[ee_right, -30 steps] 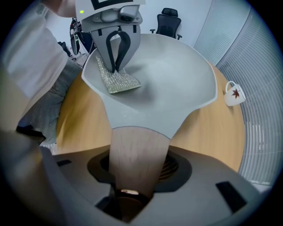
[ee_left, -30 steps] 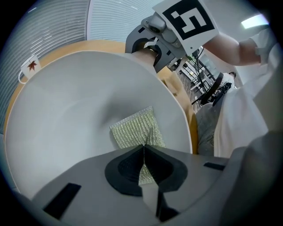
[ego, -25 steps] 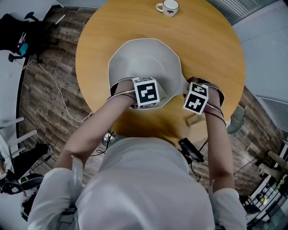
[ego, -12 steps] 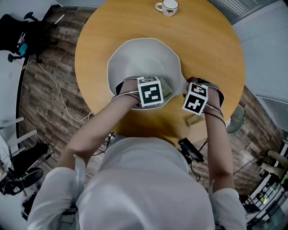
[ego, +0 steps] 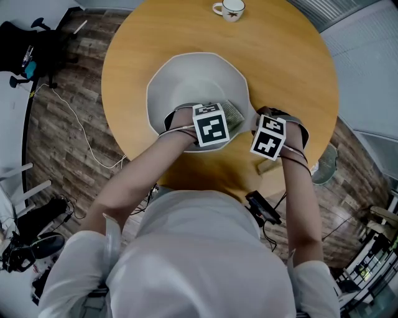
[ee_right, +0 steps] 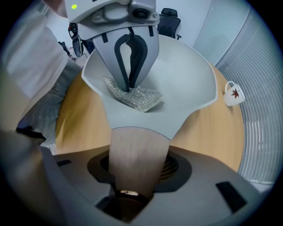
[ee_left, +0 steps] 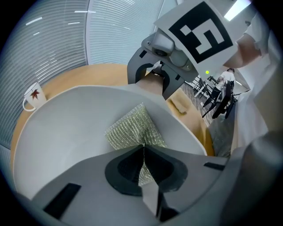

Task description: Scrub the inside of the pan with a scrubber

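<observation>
A pale grey pan (ego: 186, 77) sits on the round wooden table (ego: 292, 68). My left gripper (ego: 214, 118) reaches into the pan at its near right wall and is shut on a greenish mesh scrubber (ego: 231, 113), which lies against the pan's inner surface. In the left gripper view the scrubber (ee_left: 132, 128) spreads out past the closed gripper (ee_left: 142, 148). My right gripper (ego: 268, 127) points down just right of the pan. In the right gripper view this gripper (ee_right: 138, 167) is shut on the pan's wooden handle (ee_right: 135, 141), with the pan (ee_right: 185, 75), scrubber (ee_right: 135, 97) and left gripper (ee_right: 129, 66) beyond.
A white mug (ego: 229, 8) with a red leaf mark stands at the table's far edge, well away from the pan. The handle's end (ego: 268, 166) sticks out toward the table's near edge. Wooden floor, cables and a black office chair (ego: 28, 46) surround the table.
My left gripper has slid to the right along the pan's near wall, taking the scrubber with it. The right gripper and the pan have stayed put.
</observation>
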Available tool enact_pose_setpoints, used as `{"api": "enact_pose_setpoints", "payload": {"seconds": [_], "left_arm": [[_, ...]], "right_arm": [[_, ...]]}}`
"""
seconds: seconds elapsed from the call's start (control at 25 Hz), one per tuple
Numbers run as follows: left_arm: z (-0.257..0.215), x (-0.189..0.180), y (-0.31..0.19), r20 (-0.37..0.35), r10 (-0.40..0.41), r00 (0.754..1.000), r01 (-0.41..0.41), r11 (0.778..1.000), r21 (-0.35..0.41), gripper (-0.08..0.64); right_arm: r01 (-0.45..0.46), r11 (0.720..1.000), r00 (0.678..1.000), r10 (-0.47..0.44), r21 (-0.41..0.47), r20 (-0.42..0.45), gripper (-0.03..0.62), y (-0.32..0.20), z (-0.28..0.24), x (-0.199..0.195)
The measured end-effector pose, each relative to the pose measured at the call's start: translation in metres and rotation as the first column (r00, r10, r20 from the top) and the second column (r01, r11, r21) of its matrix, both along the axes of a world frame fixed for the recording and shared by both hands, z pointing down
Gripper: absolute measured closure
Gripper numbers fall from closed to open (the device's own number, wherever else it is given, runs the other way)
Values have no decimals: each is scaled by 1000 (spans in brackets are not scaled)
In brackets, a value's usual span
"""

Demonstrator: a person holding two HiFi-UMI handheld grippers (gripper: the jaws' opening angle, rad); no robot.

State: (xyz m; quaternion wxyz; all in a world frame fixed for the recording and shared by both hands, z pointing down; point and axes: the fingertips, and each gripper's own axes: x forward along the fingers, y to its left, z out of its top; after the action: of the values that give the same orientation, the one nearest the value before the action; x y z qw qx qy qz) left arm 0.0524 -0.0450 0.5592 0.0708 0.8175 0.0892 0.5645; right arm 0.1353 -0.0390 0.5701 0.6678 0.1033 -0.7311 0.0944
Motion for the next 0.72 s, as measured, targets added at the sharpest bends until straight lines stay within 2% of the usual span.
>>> {"api": "enact_pose_setpoints", "payload": {"seconds": [0.72], "left_arm": [[5, 21, -28, -6, -42, 999, 42, 994, 101, 541]], "right_arm": [[7, 1000, 1000, -7, -1, -5, 400, 2, -1, -1]]}}
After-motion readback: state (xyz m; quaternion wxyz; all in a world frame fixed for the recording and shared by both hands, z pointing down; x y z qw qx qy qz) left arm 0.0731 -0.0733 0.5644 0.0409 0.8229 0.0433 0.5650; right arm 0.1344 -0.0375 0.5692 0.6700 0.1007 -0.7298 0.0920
